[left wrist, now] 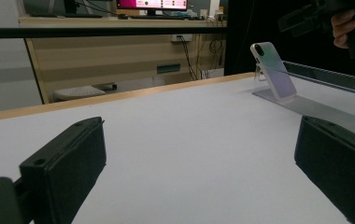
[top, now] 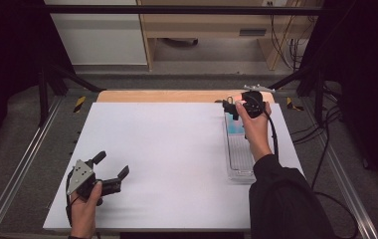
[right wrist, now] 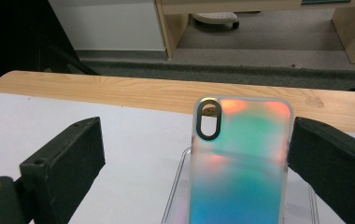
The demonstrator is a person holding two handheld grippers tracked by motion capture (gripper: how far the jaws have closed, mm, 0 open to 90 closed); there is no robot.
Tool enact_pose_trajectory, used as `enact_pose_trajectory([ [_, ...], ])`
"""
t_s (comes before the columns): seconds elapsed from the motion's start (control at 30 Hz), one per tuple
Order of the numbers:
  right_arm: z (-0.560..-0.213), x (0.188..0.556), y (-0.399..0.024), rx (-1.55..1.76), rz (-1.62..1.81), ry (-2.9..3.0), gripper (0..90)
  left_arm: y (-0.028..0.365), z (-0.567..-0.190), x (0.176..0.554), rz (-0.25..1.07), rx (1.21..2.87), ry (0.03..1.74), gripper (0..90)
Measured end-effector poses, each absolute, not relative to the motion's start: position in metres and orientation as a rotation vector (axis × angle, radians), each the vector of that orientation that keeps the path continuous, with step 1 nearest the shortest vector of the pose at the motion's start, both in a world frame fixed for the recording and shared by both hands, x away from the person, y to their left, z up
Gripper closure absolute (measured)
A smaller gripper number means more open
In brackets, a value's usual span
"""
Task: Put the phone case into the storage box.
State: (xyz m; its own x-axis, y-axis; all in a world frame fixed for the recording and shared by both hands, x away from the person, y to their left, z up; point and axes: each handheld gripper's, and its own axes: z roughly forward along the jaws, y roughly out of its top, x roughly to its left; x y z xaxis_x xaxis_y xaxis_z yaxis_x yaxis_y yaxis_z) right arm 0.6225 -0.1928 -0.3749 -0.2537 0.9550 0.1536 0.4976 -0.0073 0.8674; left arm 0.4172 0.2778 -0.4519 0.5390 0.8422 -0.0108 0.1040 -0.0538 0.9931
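Observation:
An iridescent phone case [right wrist: 238, 163] with an oval camera hole stands upright on a clear plastic stand [right wrist: 178, 186]. My right gripper [right wrist: 194, 144] is open around it: the right jaw sits close by the case's edge and the left jaw stands well apart. From the high view, the right gripper [top: 233, 110] hovers over the case [top: 234, 127] at the far end of the long clear stand [top: 240, 159]. My left gripper [top: 112, 164] rests open and holds nothing near the front left of the white board. In the left gripper view the case [left wrist: 273, 70] leans on the stand [left wrist: 306, 105] far off.
A white board [top: 167, 159] covers the wooden table [top: 177, 96]. Black frame posts [top: 43, 89] and a crossbar [top: 177, 10] surround the table. Cables [top: 326, 129] trail on the carpet at the right. A wooden desk [left wrist: 119, 56] stands behind.

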Motion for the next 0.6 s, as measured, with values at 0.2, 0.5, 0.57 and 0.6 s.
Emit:
enact_pose_trajectory([
  [0.2,-0.371,0.619,-0.191,1.495,1.190,1.797,4.1,0.280,-0.452,0.417,0.734,1.518,0.850,1.8],
  [0.5,-0.368,0.612,-0.183,1.468,1.181,1.848,4.1,0.283,-0.452,0.417,0.738,1.511,0.860,1.7],
  [0.57,-0.368,0.611,-0.181,1.462,1.179,1.859,4.1,0.284,-0.452,0.418,0.738,1.510,0.864,1.7],
  [0.6,-0.367,0.610,-0.181,1.461,1.175,1.862,4.1,0.284,-0.452,0.418,0.736,1.511,0.866,1.7],
])
